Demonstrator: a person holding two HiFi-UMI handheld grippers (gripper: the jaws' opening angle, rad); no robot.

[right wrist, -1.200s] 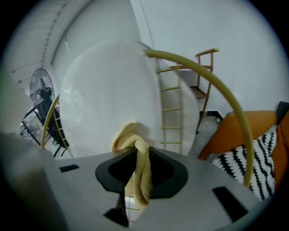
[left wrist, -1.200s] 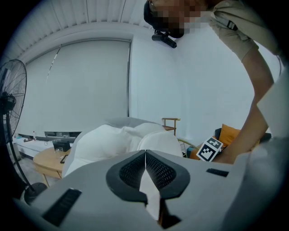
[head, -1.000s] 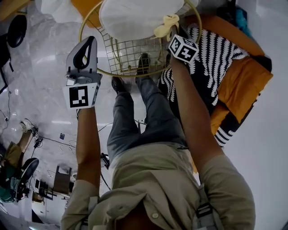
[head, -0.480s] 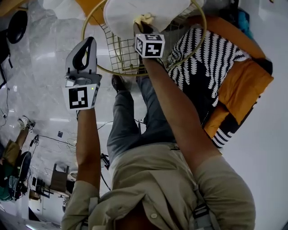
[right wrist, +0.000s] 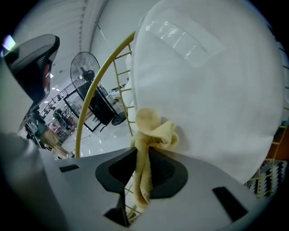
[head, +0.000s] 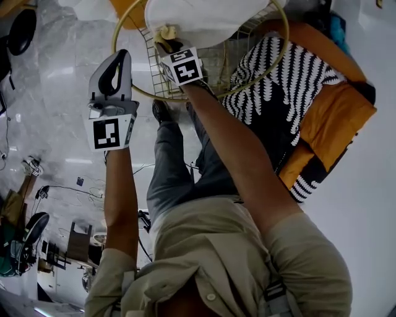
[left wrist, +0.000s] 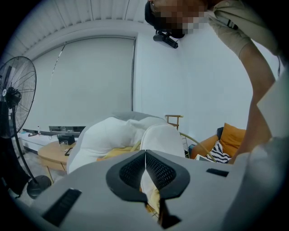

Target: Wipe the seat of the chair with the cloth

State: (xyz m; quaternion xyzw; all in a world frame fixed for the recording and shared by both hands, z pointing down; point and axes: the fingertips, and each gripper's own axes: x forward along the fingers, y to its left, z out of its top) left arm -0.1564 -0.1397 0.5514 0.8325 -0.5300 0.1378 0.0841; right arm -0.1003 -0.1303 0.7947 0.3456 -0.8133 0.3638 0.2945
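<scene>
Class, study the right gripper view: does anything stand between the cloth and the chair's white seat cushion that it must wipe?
Nothing visible does. The right tongs are shut on the yellow cloth, whose bunched end looks pressed against the white seat cushion. The gold wire frame runs beside it, not between.

One chair [head: 230,65]; one cloth [right wrist: 149,135]; one white cushion [head: 204,18]; two claws (left claw [left wrist: 145,158], right claw [right wrist: 143,159]); one fan [left wrist: 16,97].

cloth [right wrist: 153,133] against cushion [right wrist: 212,90]; cushion in chair [head: 148,68]
</scene>
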